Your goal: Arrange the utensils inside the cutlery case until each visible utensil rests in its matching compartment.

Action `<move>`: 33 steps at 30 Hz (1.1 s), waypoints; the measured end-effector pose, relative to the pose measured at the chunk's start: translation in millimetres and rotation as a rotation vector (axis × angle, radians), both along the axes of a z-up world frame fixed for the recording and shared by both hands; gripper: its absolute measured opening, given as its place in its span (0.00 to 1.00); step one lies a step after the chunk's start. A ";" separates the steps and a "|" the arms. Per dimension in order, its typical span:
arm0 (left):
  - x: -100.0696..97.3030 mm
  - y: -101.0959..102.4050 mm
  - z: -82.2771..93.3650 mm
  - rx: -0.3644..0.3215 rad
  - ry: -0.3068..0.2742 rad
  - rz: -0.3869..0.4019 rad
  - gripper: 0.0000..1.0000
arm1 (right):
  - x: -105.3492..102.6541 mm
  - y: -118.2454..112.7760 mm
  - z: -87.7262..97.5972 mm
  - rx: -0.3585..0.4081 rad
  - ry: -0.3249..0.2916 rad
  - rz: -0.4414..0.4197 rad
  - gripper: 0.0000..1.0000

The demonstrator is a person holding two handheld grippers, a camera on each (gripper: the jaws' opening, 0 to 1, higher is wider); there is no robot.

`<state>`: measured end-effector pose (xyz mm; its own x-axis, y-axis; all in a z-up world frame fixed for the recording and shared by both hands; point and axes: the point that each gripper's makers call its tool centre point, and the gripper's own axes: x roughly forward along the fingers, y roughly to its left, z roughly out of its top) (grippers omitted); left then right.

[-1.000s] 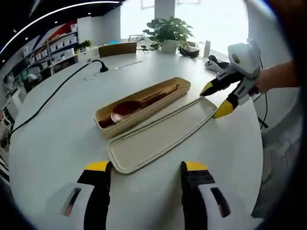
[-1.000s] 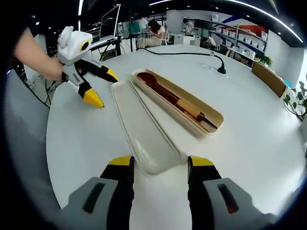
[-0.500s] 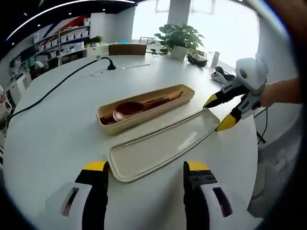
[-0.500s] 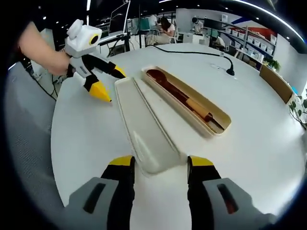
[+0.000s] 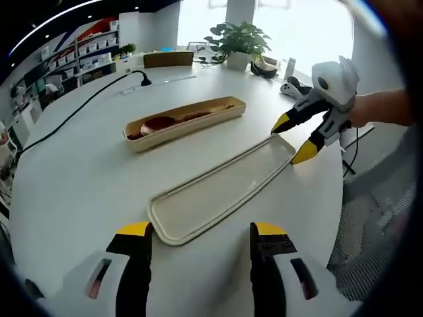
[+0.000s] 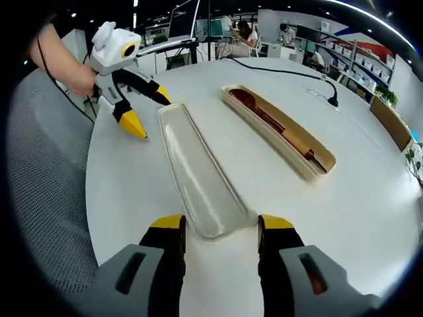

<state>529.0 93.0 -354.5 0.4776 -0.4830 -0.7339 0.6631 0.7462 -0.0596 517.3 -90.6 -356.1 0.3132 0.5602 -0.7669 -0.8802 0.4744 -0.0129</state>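
- Cream plastic, long and shallow — the lid (image 5: pixel 221 191) lies open side up on the white table (image 5: pixel 79 178), one end between my left gripper (image 5: pixel 197 232)'s spread jaws.
- My right gripper (image 6: pixel 217 224) is released too, at the lid's other end.
- Since a second ago the lid sits apart from the case (image 5: pixel 185 123) — before, they touched.
- The tan case beyond holds a wooden spoon (image 5: pixel 165 121).

Bare table (image 5: pixel 86 178) separates lid (image 5: pixel 218 191) from cutlery case (image 5: pixel 185 123).
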 end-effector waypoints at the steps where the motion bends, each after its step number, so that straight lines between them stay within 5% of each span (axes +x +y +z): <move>1: 0.0 0.3 0.1 -0.004 -0.002 0.001 0.61 | -2.1 1.1 0.2 -0.009 -0.005 0.006 0.40; 4: 0.2 -0.5 -0.2 0.020 -0.037 -0.067 0.65 | -0.5 1.4 0.7 -0.016 -0.014 -0.008 0.40; 6: 2.0 -2.6 0.5 0.051 -0.060 -0.137 0.69 | 5.5 -3.6 0.5 -0.036 -0.014 -0.073 0.47; 8: 6.6 -5.5 4.4 0.056 -0.085 -0.184 0.73 | 8.6 -4.7 3.1 -0.073 -0.061 -0.049 0.54; 12: 12.5 -11.5 11.7 0.076 -0.111 -0.262 0.75 | 2.9 5.9 11.8 -0.103 -0.116 0.031 0.42; 17: 13.9 -17.3 7.7 0.063 -0.073 -0.268 0.77 | -5.1 32.8 14.0 -0.075 -0.093 0.059 0.41; 20: 12.4 -15.8 -1.9 0.093 -0.051 -0.277 0.76 | -5.2 33.3 0.8 -0.140 -0.094 0.103 0.46; 21: 11.6 -15.5 -3.6 0.097 -0.044 -0.280 0.75 | -6.3 45.0 5.6 -0.054 -0.086 0.089 0.45; 24: 13.3 -14.3 -1.9 0.094 -0.053 -0.264 0.75 | -1.3 35.4 3.4 -0.091 -0.055 0.061 0.48; 27: 13.6 -14.9 -0.9 0.087 -0.047 -0.254 0.74 | 1.4 38.8 1.7 -0.034 -0.037 0.031 0.49; 30: 14.0 -15.6 -2.0 0.090 -0.045 -0.252 0.73 | -7.7 43.3 -0.3 0.023 0.032 0.029 0.40; 31: 15.1 -15.5 -2.2 0.092 -0.034 -0.241 0.72 | -4.5 40.3 -0.9 0.004 0.001 0.039 0.39; 33: 16.0 -16.2 -0.7 0.087 -0.036 -0.235 0.72 | -11.4 40.0 -1.5 -0.009 0.037 0.082 0.38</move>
<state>545.0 76.8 -355.3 0.3865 -0.5197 -0.7620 0.8194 0.5727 0.0250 506.0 -50.6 -357.6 0.2385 0.5755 -0.7823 -0.9159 0.4011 0.0158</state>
